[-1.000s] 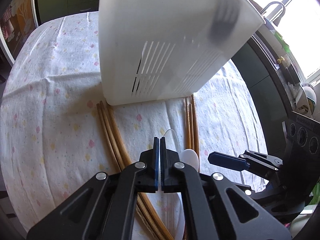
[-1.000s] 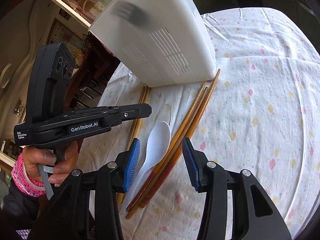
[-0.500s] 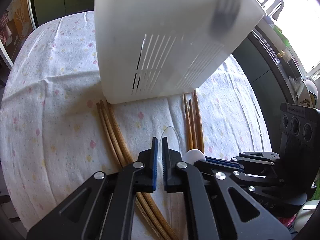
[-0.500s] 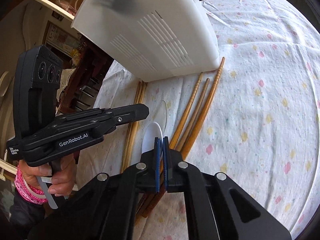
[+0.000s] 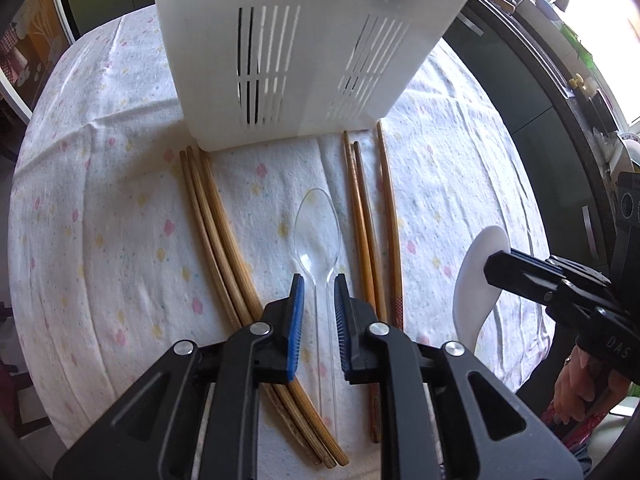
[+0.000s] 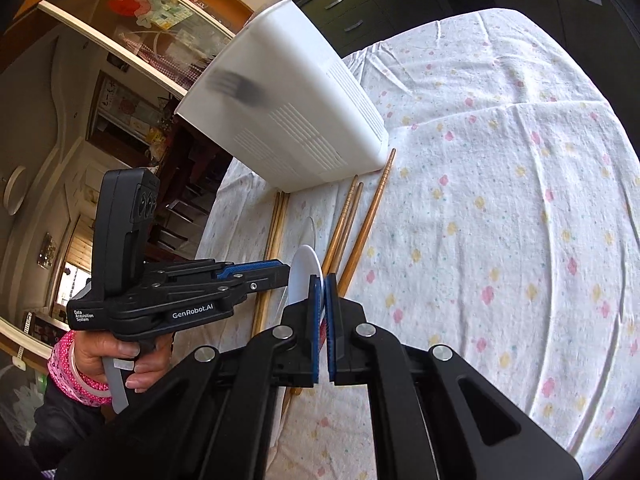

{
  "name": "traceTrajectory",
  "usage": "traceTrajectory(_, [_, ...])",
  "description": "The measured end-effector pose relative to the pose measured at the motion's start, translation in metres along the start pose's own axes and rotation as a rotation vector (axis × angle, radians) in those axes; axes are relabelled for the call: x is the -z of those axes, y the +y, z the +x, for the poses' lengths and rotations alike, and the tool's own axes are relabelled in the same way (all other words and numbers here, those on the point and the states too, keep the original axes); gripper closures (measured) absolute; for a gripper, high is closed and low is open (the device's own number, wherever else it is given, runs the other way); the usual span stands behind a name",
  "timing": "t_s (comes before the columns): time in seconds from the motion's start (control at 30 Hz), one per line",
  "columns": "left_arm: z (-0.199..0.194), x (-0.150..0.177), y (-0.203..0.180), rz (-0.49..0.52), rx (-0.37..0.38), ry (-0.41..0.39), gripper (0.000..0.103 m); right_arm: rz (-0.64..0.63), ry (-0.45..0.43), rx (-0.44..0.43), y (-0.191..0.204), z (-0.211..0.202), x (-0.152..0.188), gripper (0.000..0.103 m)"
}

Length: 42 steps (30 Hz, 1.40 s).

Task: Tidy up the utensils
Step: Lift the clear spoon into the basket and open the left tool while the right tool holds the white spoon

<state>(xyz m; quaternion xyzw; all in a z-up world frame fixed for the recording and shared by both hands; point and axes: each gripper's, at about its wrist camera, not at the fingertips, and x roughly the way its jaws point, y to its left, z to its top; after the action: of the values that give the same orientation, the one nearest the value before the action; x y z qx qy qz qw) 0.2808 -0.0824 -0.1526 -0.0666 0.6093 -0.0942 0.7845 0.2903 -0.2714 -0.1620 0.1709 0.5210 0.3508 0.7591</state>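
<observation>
On the floral-clothed tabletop (image 5: 100,220), a white slotted utensil holder (image 5: 304,40) showing a dark fork shadow stands far behind three chopsticks left (image 5: 216,248), three right (image 5: 372,232) and one clear spoon (image 5: 318,232), straddled by the spread left hand-held gripper (image 5: 319,292), while the right hand-held gripper (image 6: 323,292) pinches one white spoon (image 6: 303,276).

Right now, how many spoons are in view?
2. A clear plastic spoon lies on the tablecloth between the chopstick groups, inside the open left hand-held gripper. A white spoon is clamped in the right hand-held gripper. The utensil holder may hide more.
</observation>
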Motion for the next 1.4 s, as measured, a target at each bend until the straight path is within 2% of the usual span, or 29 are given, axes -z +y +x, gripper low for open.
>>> traceTrajectory(0.27, [0.017,0.001,-0.017,0.009,-0.093,0.044,0.089,-0.017,-0.013,-0.008,0.008,-0.017,0.003,0.100])
traceTrajectory(0.33, [0.017,0.000,-0.016,0.003,-0.091,0.043,0.090,-0.017,-0.018,-0.007,0.008,-0.021,0.004,0.100])
traceTrajectory(0.37, [0.017,0.000,-0.016,0.002,-0.083,0.042,0.095,-0.017,-0.021,-0.006,0.008,-0.024,0.005,0.100])
traceTrajectory(0.53, [0.000,0.003,-0.013,0.018,-0.049,-0.008,0.095,-0.020,-0.045,-0.006,0.008,-0.037,0.007,0.100])
traceTrajectory(0.87, [-0.104,0.012,-0.020,0.060,-0.006,-0.332,0.095,-0.047,-0.085,0.006,0.017,-0.053,0.007,0.099])
traceTrajectory(1.07, [-0.169,-0.003,-0.018,0.051,0.039,-0.503,0.095,-0.063,-0.093,0.011,0.024,-0.057,0.008,0.099])
traceTrajectory(1.23, [-0.221,-0.026,-0.026,0.084,0.036,-0.737,0.095,-0.069,-0.099,0.011,0.025,-0.062,0.010,0.099])
traceTrajectory(1.33, [-0.237,-0.039,-0.031,0.113,0.009,-0.884,0.095,-0.066,-0.103,0.012,0.024,-0.064,0.011,0.099])
traceTrajectory(1.4, [-0.236,-0.047,-0.033,0.121,-0.045,-0.972,0.095,-0.064,-0.105,0.014,0.023,-0.066,0.012,0.099])
